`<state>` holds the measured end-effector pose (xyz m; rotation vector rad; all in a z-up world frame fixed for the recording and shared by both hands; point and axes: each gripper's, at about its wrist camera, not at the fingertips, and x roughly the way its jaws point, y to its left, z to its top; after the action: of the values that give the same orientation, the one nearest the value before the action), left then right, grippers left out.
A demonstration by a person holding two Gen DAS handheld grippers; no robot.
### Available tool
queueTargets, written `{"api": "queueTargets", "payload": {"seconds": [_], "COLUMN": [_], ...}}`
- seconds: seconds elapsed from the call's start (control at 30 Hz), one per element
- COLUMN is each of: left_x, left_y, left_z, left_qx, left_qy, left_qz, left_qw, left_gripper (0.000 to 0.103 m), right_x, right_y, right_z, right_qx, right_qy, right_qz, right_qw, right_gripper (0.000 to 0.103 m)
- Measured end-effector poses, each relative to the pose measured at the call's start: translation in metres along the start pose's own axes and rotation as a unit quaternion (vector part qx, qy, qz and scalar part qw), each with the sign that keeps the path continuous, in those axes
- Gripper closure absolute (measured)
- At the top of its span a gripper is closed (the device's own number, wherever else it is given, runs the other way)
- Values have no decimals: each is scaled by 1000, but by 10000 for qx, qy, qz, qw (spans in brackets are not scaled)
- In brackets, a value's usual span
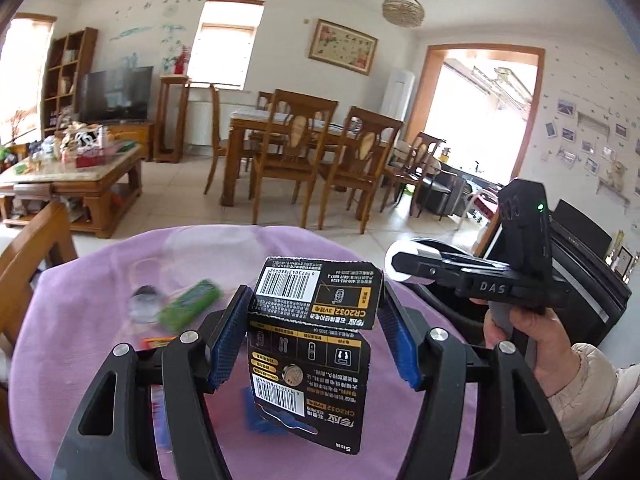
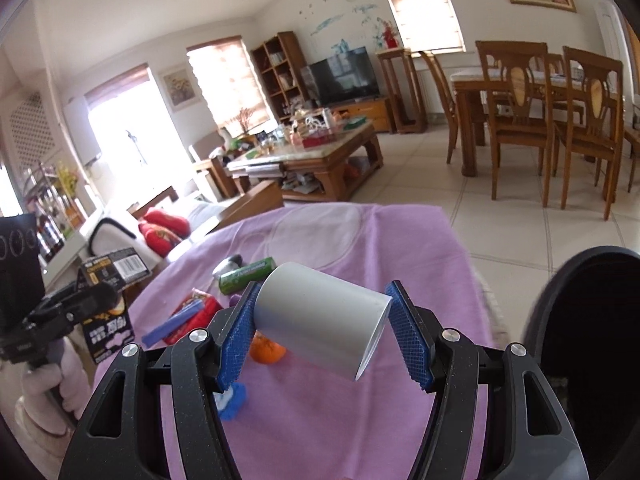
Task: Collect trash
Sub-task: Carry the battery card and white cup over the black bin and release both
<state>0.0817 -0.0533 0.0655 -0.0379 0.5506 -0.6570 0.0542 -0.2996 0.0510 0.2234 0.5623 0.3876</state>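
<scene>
My left gripper [image 1: 314, 330] is shut on a black CR2032 battery card [image 1: 310, 344], torn and folded, held above the purple tablecloth [image 1: 80, 320]. It also shows at the left of the right wrist view [image 2: 114, 270]. My right gripper [image 2: 324, 326] is shut on a white paper cup [image 2: 320, 320], tilted on its side above the cloth. In the left wrist view the cup's rim [image 1: 400, 266] shows at the tip of the right gripper. A black trash bin [image 2: 588, 352] stands at the right, beside the table.
On the cloth lie a green packet [image 2: 246, 274], a silvery wrapper [image 2: 227, 266], a red packet [image 2: 194, 314] with a blue strip [image 2: 172, 326], an orange piece [image 2: 266, 350], a blue scrap [image 2: 234, 402] and a clear plastic lid [image 2: 316, 236]. Wooden chairs [image 1: 292, 152] stand beyond.
</scene>
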Motion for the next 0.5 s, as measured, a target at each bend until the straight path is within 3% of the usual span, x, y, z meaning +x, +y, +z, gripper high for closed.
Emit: {"api": "queueTargets", "payload": {"seconds": [0.23,0.5], "left_x": [41,81], "left_y": [-71,-142], "left_z": [9,10], "left_qx": [383,665], "left_qy": [59,10], "left_qz": [-358,-832], "left_qw": [9986,9943], "left_gripper": [41,41], "right_x": [-80,-144], "right_y": [-62,-137], "right_z": [-5,-25], "right_qx": [261,717], "right_qy": [-403,-636], "right_qz": [-381,-821], "right_qw": [9981,9920], "right_gripper": [40,40]}}
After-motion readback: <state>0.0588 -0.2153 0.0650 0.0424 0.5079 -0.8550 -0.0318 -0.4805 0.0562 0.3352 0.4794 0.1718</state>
